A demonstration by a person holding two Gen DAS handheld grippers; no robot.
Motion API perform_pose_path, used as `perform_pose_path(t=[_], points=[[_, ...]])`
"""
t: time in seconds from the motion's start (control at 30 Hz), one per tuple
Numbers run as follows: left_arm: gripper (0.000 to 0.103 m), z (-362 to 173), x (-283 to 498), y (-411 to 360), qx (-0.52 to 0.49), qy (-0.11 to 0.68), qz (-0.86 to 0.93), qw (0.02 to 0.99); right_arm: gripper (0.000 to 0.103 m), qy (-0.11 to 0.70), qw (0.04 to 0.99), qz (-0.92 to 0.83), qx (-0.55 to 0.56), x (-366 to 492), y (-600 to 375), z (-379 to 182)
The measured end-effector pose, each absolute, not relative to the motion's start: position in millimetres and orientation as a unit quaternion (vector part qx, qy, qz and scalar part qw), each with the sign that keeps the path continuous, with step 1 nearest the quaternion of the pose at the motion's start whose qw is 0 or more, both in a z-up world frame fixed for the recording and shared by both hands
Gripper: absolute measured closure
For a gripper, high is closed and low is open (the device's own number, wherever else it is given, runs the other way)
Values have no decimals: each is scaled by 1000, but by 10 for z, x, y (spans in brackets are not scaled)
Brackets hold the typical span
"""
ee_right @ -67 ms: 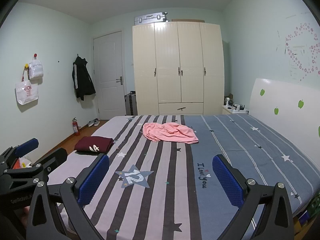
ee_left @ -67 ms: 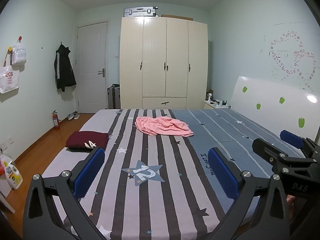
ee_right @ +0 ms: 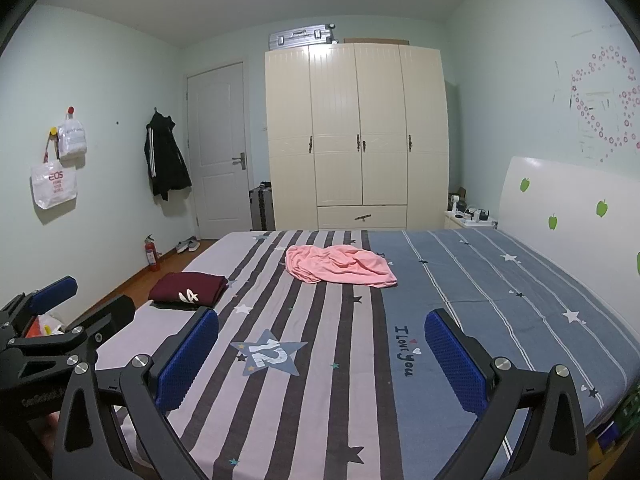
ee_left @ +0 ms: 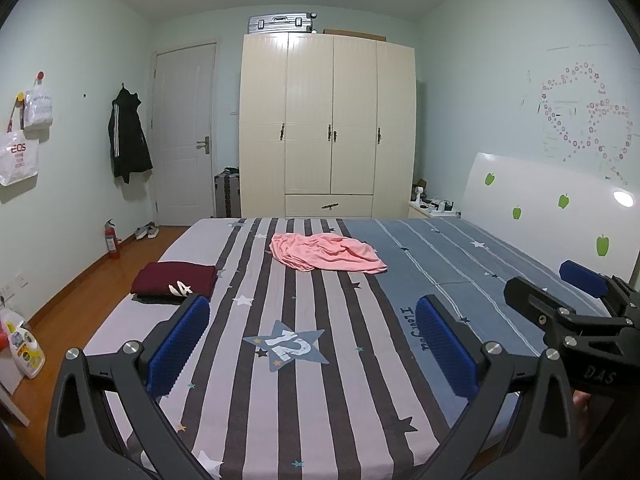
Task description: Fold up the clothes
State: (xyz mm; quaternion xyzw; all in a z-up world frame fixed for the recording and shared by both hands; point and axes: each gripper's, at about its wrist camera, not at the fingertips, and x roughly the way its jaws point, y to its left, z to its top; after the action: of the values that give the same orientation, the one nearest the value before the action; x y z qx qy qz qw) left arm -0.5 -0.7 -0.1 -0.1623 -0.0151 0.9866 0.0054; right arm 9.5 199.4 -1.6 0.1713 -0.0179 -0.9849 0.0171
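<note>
A crumpled pink garment (ee_left: 326, 256) lies on the far middle of the striped bed (ee_left: 360, 400); it also shows in the right wrist view (ee_right: 340, 266). A folded maroon garment (ee_left: 174, 283) with white print sits at the bed's left edge, seen also in the right wrist view (ee_right: 188, 289). My left gripper (ee_left: 312, 344) is open and empty above the near part of the bed. My right gripper (ee_right: 322, 356) is open and empty beside it. Each gripper shows at the edge of the other's view, the right gripper (ee_left: 560, 292) and the left gripper (ee_right: 80, 300).
A white headboard (ee_left: 540, 200) bounds the bed on the right. A cream wardrobe (ee_left: 328, 128) stands beyond the bed, with a door (ee_left: 184, 136) and hanging black jacket (ee_left: 128, 136) to its left. A fire extinguisher (ee_left: 113, 240), shoes and a detergent bottle (ee_left: 24, 348) are on the wooden floor.
</note>
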Motion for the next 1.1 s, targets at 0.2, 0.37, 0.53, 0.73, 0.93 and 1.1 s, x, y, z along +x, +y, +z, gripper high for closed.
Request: perform_pose_path(t=[0.2,0.37,0.53,0.73,0.93,1.1], points=[[1,-3,-14,-24,-160,-15,987,6,1,-13,16,-985,171,87,1977,-37],[1,-3,-36,-2,-160,-16,987,3,1,-16,18,-985,172,107,2021,42],[1,-13,-20,-18,-158,-21,987,2,1,-14,20,-985,172,105,1969,8],[1,9,-3,7,-161,-19,987,4,1,-16,21,-984,173,106,1975,-10],[1,20,-13,5,-163,-20,986,2,1,-17,22,-984,174,118,1987,16],[1,27,-6,18,-164,-19,986,3,1,-17,22,-984,173,122,1974,8]])
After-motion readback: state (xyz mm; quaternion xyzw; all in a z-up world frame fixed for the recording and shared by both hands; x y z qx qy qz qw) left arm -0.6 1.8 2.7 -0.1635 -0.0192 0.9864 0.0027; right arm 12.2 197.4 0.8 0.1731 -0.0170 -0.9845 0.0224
